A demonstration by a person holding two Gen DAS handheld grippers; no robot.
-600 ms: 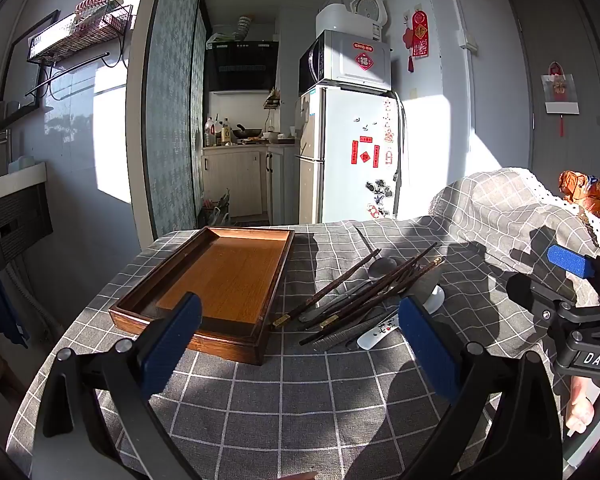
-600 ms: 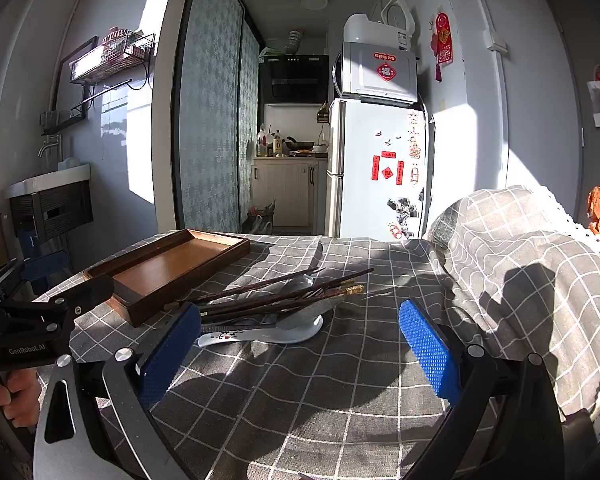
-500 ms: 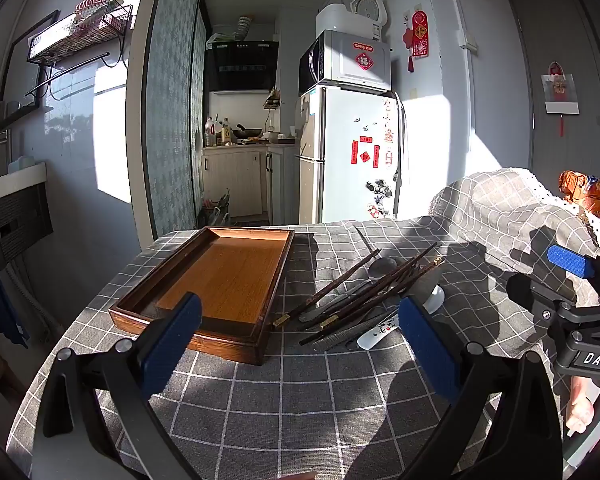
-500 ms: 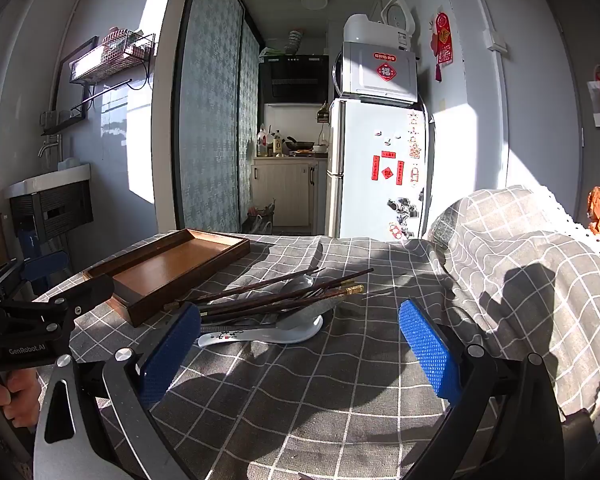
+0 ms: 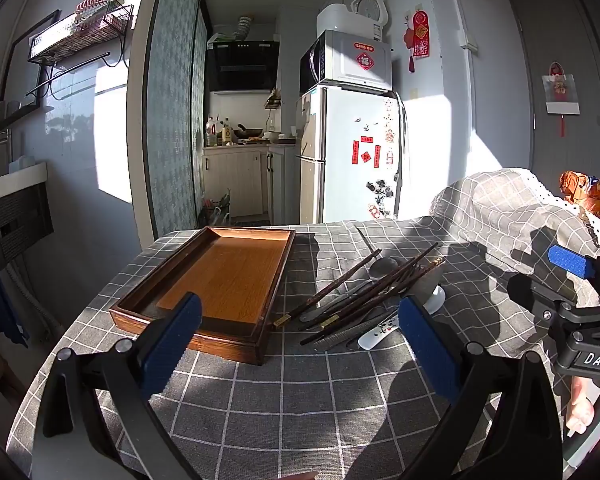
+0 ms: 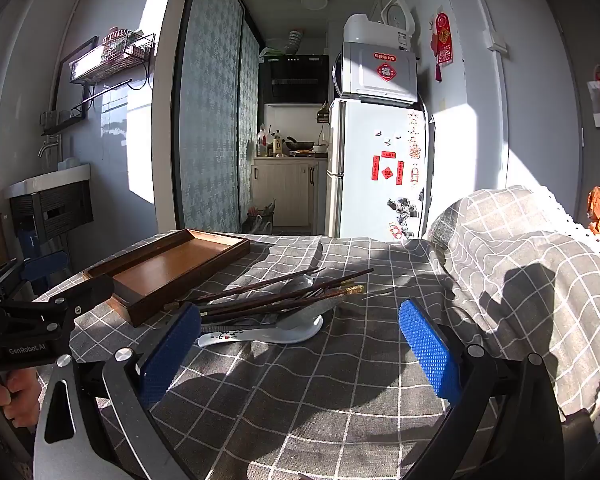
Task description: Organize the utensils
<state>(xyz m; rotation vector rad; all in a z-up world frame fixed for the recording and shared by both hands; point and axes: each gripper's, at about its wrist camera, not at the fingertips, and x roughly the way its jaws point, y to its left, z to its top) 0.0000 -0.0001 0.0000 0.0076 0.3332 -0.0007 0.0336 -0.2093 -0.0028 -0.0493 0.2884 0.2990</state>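
On a bench (image 5: 300, 392) draped in grey checked cloth, one wooden tray (image 5: 220, 276) lies empty at the left, its long axis running from the near edge toward the far kitchen. Just right of it sits a single heap of utensils: dark chopsticks (image 5: 364, 292), at least six though the tangle defies an exact count, one white ceramic spoon (image 6: 260, 334) with dark markings on its handle, and one metal spoon (image 5: 382, 266) partly buried beneath them. The chopsticks lie in a loose fan, their long axes slanting from near-left to far-right, gold-banded ends nearest the tray's near right corner. The ceramic spoon's handle points left and near, its bowl to the right under the sticks.

Two grippers hover short of the heap. The left gripper (image 5: 300, 336) stands wide open with nothing between its blue pads, facing the tray and the pile. The right gripper (image 6: 300, 344), also spread wide and empty, faces the spoon from the near side. One white refrigerator (image 5: 352, 152) stands in the far background.
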